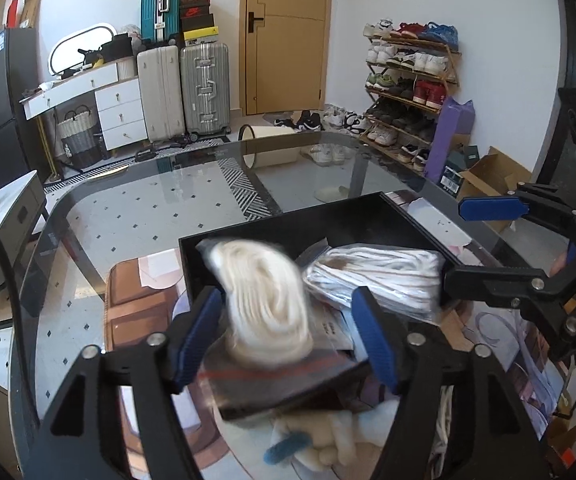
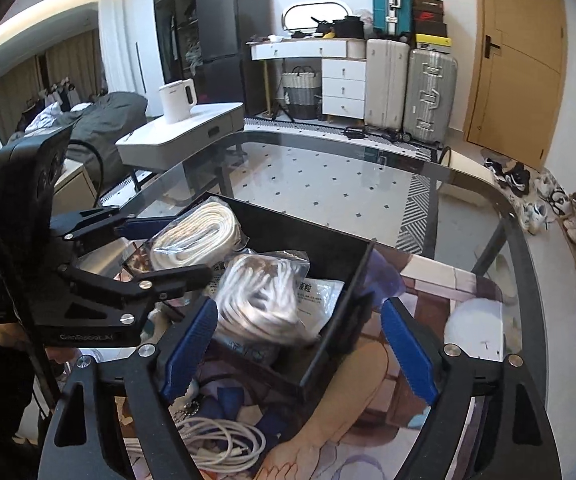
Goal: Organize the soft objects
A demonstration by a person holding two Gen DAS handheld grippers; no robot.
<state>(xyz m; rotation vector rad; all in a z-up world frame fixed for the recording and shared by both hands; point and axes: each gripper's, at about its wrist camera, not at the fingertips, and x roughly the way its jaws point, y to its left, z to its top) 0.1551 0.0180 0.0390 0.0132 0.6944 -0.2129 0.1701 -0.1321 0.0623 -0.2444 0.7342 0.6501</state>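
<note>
At the middle of both frames, on my glass bench (image 1: 135, 216), sits the black box (image 2: 328, 248) holding two bagged white rope bundles (image 2: 263, 296). My left tool (image 1: 283, 332) and right tool (image 2: 300, 344) gape, gripping nothing.

Two black hand-held grippers with blue padded fingers: left gripper (image 1: 288, 336), jaws parted, pads clear of the blurred bundle between them, angled downward; right gripper (image 2: 300, 348), jaws spread wide, gripping nothing, angled downward, close beside the left.
</note>
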